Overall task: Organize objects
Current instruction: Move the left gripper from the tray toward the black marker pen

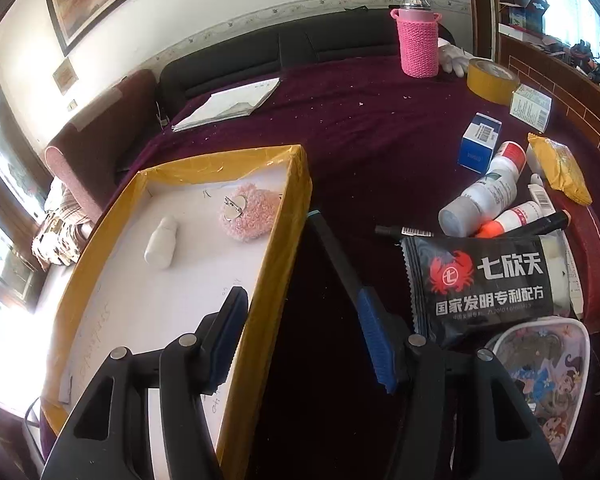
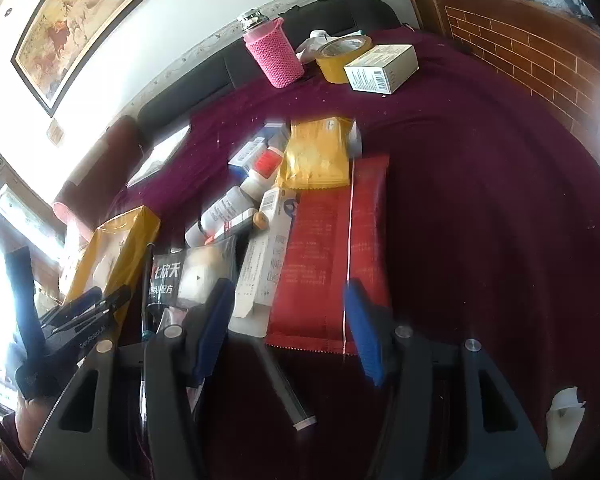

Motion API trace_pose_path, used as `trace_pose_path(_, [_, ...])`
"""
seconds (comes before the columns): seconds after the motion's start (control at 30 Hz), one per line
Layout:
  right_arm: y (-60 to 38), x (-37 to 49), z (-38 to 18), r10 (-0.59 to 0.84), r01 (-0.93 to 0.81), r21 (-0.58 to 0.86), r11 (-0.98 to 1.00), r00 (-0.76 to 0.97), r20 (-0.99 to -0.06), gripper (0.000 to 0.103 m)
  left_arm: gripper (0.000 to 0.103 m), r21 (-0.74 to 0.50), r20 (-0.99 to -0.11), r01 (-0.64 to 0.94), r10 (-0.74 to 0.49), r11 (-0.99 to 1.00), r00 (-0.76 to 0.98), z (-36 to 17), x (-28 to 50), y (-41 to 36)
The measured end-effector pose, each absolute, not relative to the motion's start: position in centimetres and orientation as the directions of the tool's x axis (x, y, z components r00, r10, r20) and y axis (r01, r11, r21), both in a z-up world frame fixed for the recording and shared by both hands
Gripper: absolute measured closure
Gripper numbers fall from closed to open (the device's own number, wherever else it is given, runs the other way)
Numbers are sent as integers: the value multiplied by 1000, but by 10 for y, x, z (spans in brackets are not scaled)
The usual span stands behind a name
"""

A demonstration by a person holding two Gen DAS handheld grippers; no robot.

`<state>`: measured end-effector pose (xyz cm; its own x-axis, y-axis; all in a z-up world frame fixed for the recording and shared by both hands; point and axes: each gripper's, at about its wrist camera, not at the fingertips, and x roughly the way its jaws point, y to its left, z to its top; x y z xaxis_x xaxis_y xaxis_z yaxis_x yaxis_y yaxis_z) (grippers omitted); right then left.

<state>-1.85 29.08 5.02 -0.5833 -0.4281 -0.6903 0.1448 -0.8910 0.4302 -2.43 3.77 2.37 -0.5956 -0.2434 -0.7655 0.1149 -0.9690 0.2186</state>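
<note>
Left gripper: jaws parted, nothing clasped. Its left finger is seen over the white floor of the yellow-taped tray; its right finger lies outside the tray wall, over the maroon cloth.

Right gripper: jaws parted, nothing gripped. A red packet and a long white carton are seen on the cloth between and just beyond the fingers. Whether the pads touch either cannot be told.

Inside the tray, a small white bottle is lying on its side near the middle. A pink fluffy item with a round metal clip is set just beyond it, near the right wall.

Right of the tray, a loose pile is noted: a black snack packet with a red crab logo, a cartoon-printed pouch nearest the camera, a black marker, a grey-white bottle and a red-capped bottle, all lying down and touching or overlapping. A yellow packet lies at the pile's far right edge.

Farther back, a blue-and-white box stands apart. Beyond it are a tape roll, a pink knitted flask, upright, and, well to the left, papers.
</note>
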Motion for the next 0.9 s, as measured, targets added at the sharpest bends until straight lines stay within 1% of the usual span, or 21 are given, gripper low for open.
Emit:
trace_pose_path(0.07, [290,-16,55,-424,146,426,-893,-591,-686,48,53,193,-754,126,-229,-973,-616,26,-20,34])
trace_pose_path(0.17, [285,-5,75,-434,145,457,-878,-645,-630,47,53,159,-719,137,-210,-978,-663,45,5,39])
trace_pose_path(0.23, [270,3,93,-425,127,488,-864,-704,-569,35,52,182,-664,155,-238,-971,-709,63,23,51])
trace_pose_path(0.27, [257,7,103,-426,132,504,-853,-735,-528,25,52,188,-635,160,-244,-969,-733,72,34,59])
trace_pose_path(0.3, [241,11,114,-407,135,496,-858,-767,-496,24,51,197,-617,158,-247,-968,-747,79,40,65])
trace_pose_path(0.37, [210,13,135,-354,143,428,-893,-809,-469,24,51,240,-576,149,-265,-959,-773,92,55,75])
trace_pose_path(0.4, [194,16,148,-330,157,377,-913,-828,-454,26,49,241,-537,165,-273,-956,-798,100,65,75])
trace_pose_path(0.43, [186,19,157,-295,145,337,-930,-843,-450,25,48,255,-486,181,-287,-950,-826,109,77,74])
trace_pose_path(0.47, [181,23,165,-293,163,315,-935,-854,-429,26,47,280,-444,176,-291,-944,-847,115,87,74])
trace_pose_path(0.53, [179,34,177,-327,213,309,-927,-862,-386,25,46,343,-329,165,-282,-925,-901,125,117,75])
trace_pose_path(0.57, [179,38,180,-328,217,306,-927,-865,-380,21,45,357,-261,147,-250,-922,-932,127,139,75])
trace_pose_path(0.6, [179,41,180,-325,213,305,-928,-864,-385,20,39,375,-212,128,-219,-918,-952,128,158,71])
trace_pose_path(0.63, [179,42,179,-327,209,310,-927,-856,-401,20,37,404,-171,105,-188,-909,-967,127,176,69])
trace_pose_path(0.7, [176,41,172,-352,213,338,-917,-831,-431,20,36,500,-67,100,-154,-860,-986,127,217,66])
trace_pose_path(0.73, [173,40,167,-363,215,348,-913,-818,-446,20,35,556,-10,129,-161,-821,-987,128,237,63])
trace_pose_path(0.8, [164,38,159,-380,215,364,-906,-793,-477,20,35,642,73,172,-163,-747,-984,135,273,53])
trace_pose_path(0.83, [160,39,157,-393,221,374,-901,-783,-482,20,35,663,90,186,-170,-725,-981,143,286,45])
trace_pose_path(0.87, [154,40,157,-414,236,388,-891,-771,-484,20,35,668,81,192,-186,-719,-979,155,296,35])
trace_pose_path(0.9, [147,42,157,-443,256,405,-878,-756,-483,20,35,660,46,173,-191,-731,-981,174,307,20])
